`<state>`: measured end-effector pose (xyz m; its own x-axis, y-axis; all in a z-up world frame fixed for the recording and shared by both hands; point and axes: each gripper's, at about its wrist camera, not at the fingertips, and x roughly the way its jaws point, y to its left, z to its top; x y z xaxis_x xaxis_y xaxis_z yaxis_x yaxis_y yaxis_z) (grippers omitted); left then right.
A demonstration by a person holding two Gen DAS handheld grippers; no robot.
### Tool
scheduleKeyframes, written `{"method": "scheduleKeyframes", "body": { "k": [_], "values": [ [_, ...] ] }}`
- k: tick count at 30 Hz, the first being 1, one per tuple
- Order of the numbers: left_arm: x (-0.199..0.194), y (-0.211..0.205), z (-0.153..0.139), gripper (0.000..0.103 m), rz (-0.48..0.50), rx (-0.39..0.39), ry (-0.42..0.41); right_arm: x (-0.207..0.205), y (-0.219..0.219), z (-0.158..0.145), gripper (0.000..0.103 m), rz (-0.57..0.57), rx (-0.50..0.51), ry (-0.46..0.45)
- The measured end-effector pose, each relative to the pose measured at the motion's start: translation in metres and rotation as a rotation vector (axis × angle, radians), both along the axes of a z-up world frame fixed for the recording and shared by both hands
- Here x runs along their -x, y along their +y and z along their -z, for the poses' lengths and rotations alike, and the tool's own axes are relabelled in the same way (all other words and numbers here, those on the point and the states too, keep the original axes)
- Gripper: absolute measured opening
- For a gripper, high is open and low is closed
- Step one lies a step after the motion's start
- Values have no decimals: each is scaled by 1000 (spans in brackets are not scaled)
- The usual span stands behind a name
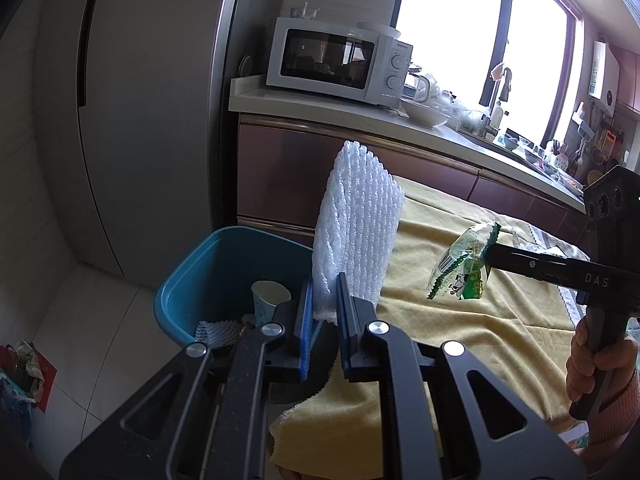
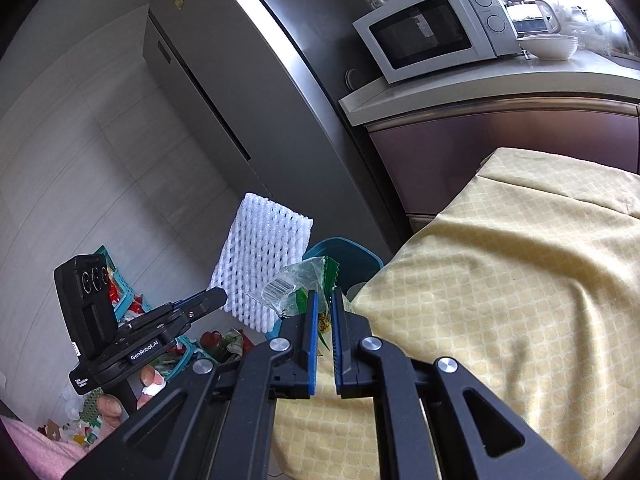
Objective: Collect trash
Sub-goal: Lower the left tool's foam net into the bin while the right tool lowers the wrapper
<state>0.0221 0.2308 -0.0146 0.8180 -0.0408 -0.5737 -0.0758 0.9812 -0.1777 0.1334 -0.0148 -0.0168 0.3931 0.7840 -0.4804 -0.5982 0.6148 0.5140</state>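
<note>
My left gripper [image 1: 325, 294] is shut on the lower edge of a white foam net sleeve [image 1: 356, 232], which stands upright over the table's left end. Just beyond and below it is a blue bin [image 1: 188, 280] holding a paper cup [image 1: 269, 300] and another foam net piece [image 1: 214, 330]. My right gripper [image 2: 325, 300] is shut on a green and clear plastic wrapper [image 2: 298, 286]. It hangs above the yellow tablecloth [image 2: 520, 280] near the blue bin [image 2: 352, 254]. The left wrist view shows that wrapper [image 1: 460, 270] at the right gripper's [image 1: 490, 254] tip. The foam net [image 2: 264, 258] is pinched by the left gripper [image 2: 218, 298].
A grey fridge [image 1: 140, 120] stands behind the bin. A white microwave [image 1: 340, 60] and a bowl [image 1: 424, 114] sit on the counter [image 1: 320, 100] beyond the table. A teal basket [image 2: 124, 292] and scattered litter lie on the tiled floor at the left.
</note>
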Motion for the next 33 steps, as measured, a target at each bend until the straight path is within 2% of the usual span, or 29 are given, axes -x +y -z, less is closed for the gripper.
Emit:
{"method": "scheduleKeyframes", "body": {
  "k": [33],
  "values": [
    [-11, 40, 18, 11, -117, 15, 51, -17, 53, -1, 5, -104, 45, -8]
  ]
}}
